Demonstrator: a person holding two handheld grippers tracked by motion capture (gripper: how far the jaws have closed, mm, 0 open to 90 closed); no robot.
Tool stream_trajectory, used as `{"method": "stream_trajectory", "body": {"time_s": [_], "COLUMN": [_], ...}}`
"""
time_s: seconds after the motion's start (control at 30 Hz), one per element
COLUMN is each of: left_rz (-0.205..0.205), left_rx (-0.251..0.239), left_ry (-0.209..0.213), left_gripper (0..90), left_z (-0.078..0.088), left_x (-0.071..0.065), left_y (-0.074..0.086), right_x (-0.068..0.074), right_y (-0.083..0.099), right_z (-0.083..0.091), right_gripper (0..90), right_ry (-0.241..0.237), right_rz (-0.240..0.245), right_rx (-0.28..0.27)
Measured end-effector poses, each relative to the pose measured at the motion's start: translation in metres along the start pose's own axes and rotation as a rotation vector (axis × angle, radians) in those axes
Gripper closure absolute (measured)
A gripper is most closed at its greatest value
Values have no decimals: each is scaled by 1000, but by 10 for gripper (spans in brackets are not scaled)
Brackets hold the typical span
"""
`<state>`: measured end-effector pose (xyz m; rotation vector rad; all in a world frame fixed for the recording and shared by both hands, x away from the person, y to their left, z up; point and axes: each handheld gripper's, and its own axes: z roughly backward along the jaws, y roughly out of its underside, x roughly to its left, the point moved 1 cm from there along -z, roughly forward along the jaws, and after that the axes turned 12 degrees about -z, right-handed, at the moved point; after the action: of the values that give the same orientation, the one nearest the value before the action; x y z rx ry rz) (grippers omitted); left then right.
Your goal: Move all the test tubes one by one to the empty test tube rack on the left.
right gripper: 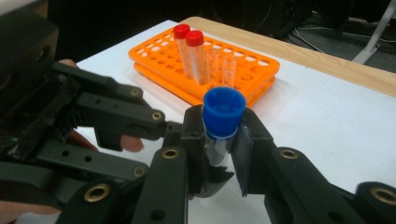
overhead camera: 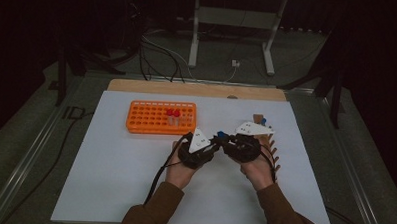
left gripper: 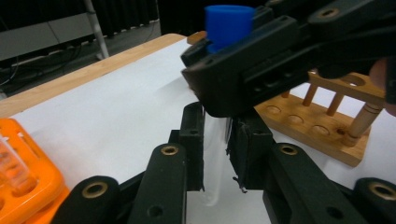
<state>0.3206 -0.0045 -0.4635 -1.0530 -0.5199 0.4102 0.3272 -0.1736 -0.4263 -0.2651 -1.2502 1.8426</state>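
Item: clear plastic tube (right gripper: 215,151), bright blue screw cap (right gripper: 224,109), upright, mid-worktop (overhead camera: 133,190), held above surface.
Right claw (right gripper: 219,144): pinching tube just under cap.
Left claw (left gripper: 217,154): pinching lower tube body, see-through wall between pads.
Far left: orange rack (overhead camera: 161,117), two red-capped tubes (right gripper: 189,49).
Right: wooden rack (left gripper: 322,126).

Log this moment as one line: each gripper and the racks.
right gripper: shut on blue-capped tube | left gripper: shut on the tube's lower body | orange rack: two red-capped tubes | wooden rack: beside right hand
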Motion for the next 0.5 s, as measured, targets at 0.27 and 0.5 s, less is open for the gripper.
{"method": "stream_trajectory", "body": {"time_s": [0.27,0.5], "left_rz": [10,31], "left_rx": [28,31], "left_ry": [-22,-52], "left_gripper": [776,775], "left_z": [0,7], "left_x": [7,15], "left_y": [6,11], "right_x": [-8,-17], "right_y": [-1,2], "right_z": [9,14], "right_gripper": [517,225], "right_ry": [-43,45], "right_rz": [-25,-42], "right_rx": [-32,-53]}}
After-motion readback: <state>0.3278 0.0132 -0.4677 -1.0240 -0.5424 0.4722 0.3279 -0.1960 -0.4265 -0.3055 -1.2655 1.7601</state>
